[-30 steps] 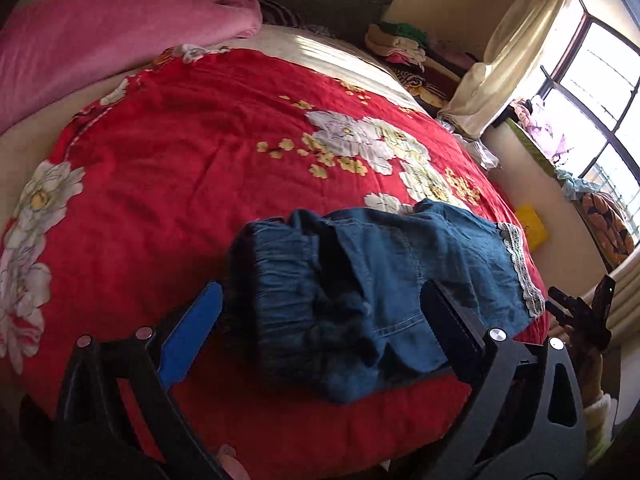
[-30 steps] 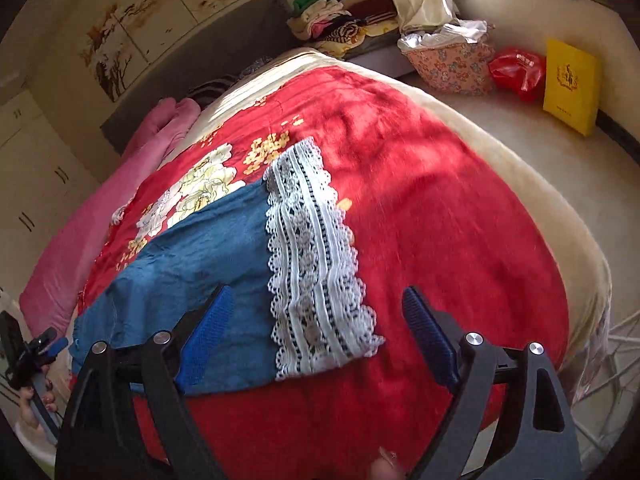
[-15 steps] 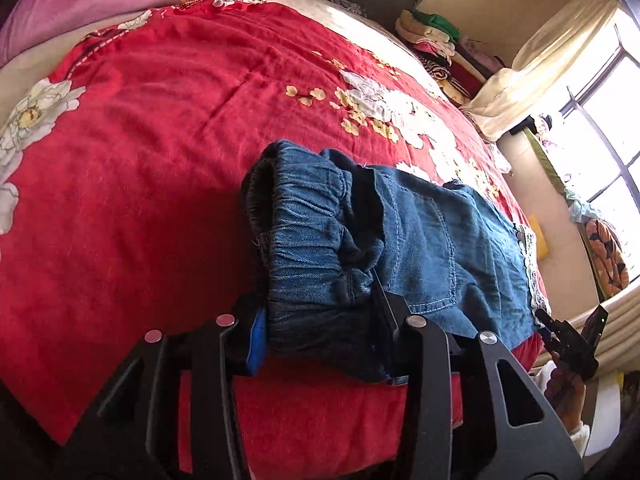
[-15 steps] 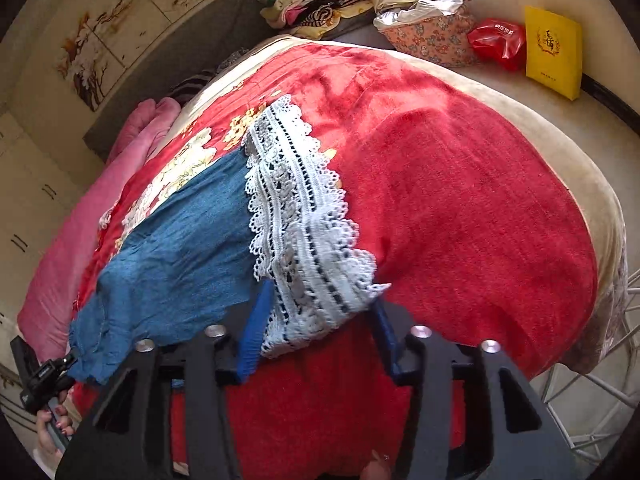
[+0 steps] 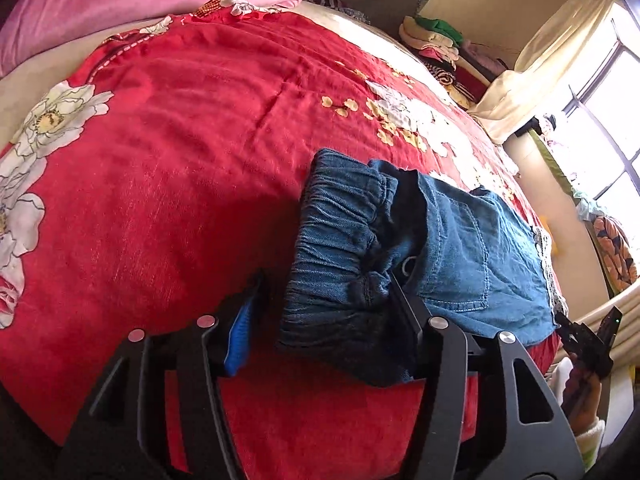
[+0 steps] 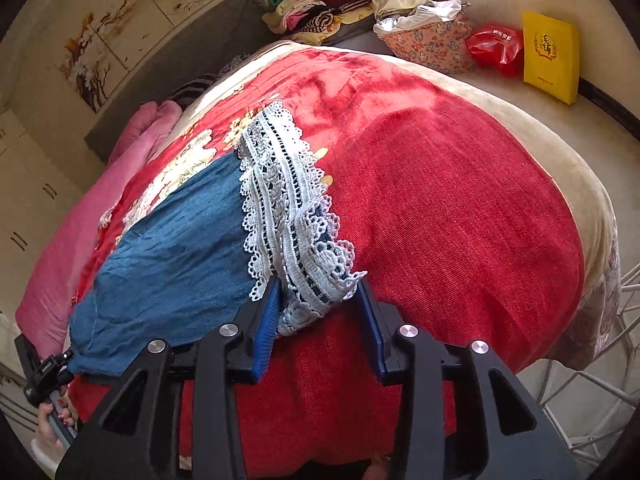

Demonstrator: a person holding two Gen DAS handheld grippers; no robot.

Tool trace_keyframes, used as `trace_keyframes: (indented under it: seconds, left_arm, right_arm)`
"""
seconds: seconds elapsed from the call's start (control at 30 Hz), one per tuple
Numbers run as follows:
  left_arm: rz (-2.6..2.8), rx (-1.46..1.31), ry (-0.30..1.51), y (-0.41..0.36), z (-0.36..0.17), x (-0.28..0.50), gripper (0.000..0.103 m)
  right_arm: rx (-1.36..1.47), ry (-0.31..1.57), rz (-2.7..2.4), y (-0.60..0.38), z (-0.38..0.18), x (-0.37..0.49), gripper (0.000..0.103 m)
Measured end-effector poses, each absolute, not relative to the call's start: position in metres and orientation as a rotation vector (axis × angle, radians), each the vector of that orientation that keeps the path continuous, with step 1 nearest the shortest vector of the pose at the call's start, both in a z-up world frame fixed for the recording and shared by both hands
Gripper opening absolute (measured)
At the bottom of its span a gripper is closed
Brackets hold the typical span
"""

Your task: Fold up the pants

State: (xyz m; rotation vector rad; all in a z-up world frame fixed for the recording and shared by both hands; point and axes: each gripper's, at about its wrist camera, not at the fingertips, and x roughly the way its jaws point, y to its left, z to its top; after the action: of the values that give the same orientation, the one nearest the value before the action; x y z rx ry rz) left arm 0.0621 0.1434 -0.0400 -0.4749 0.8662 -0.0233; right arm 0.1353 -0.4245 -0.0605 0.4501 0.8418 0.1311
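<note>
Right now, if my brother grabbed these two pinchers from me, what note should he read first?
Left gripper: around the pants' elastic waistband, a gap beside the blue pad; grip unclear.
Right gripper: closed in on the lace hem.
Pants lie stretched flat on the red blanket, one end at each gripper.
Done: both ends reached.
Left: no fold made yet; probably bring one end over onto the other.

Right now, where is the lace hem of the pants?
In the right wrist view, the lace hem lies on the red bedspread, its near corner between the right gripper fingers.
</note>
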Motion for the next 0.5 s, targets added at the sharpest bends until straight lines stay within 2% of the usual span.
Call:
trace_keyframes:
  seconds: [0.03, 0.07, 0.1, 0.33, 0.5]
  left_arm:
    - [-0.011, -0.457, 0.864, 0.143, -0.038, 0.060, 0.059]
    - [-0.011, -0.450, 0.859, 0.143, -0.035, 0.058, 0.059]
    - [-0.012, -0.450, 0.851, 0.142, -0.031, 0.055, 0.059]
    - [0.089, -0.333, 0.801, 0.134, 0.012, 0.035, 0.063]
    - [0.009, -0.271, 0.750, 0.104, 0.043, 0.041, 0.070]
  right_arm:
    - [0.449, 0.827, 0.124, -0.426, -0.056, 0.131, 0.041]
    - [0.448, 0.806, 0.129, -0.428, -0.051, 0.126, 0.048]
    - [0.440, 0.787, 0.128, -0.429, -0.045, 0.120, 0.051]
    - [0.332, 0.715, 0.226, -0.404, -0.011, 0.105, 0.053]
    - [0.266, 0.761, 0.319, -0.366, -0.017, 0.119, 0.056]
